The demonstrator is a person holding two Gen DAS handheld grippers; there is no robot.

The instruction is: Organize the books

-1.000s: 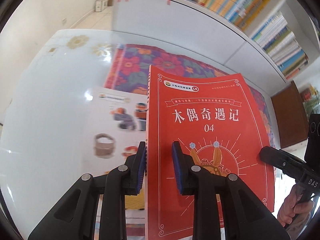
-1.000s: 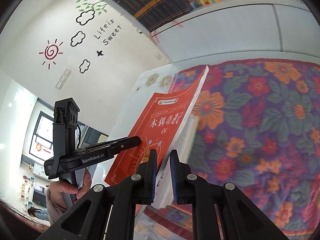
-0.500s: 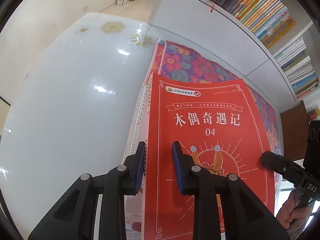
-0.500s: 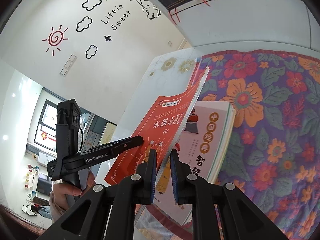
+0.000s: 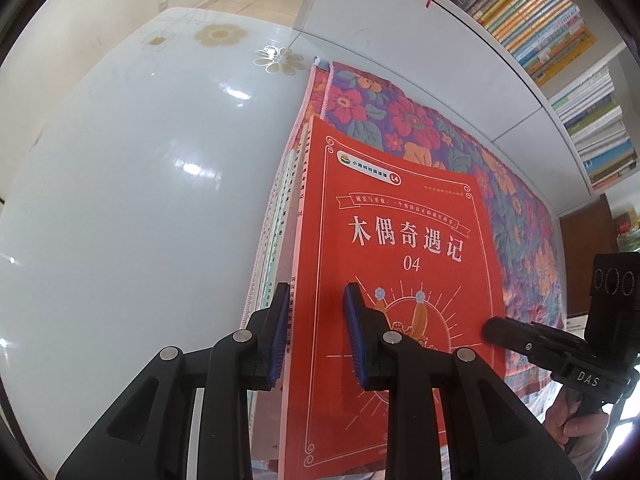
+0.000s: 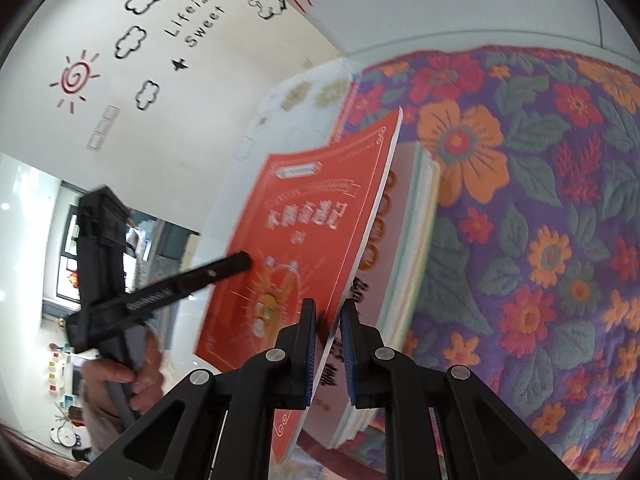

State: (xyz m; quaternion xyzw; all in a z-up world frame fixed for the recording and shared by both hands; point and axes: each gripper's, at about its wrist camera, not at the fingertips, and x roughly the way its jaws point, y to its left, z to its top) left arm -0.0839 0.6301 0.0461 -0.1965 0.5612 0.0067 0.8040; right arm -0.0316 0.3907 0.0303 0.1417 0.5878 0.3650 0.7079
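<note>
A thin red book [image 5: 404, 264] with white Chinese title and "04" is held flat just above a stack of books [image 5: 280, 216] that lies on a floral cloth. My left gripper [image 5: 316, 332] straddles the red book's spine edge with a gap between the pads. My right gripper [image 6: 328, 344] is shut on the red book [image 6: 304, 240] at its opposite long edge. In the right wrist view the stack [image 6: 412, 248] lies below the tilted red cover. The right gripper also shows in the left wrist view [image 5: 560, 348].
A glossy white table [image 5: 132, 200] spreads to the left. The purple floral cloth [image 6: 540, 216] covers the right part. A white cabinet [image 5: 420, 40] with bookshelves above runs along the back.
The red book has been carried over the stack and lowered toward it. The picture book seen open on the table a second ago is now covered beneath it.
</note>
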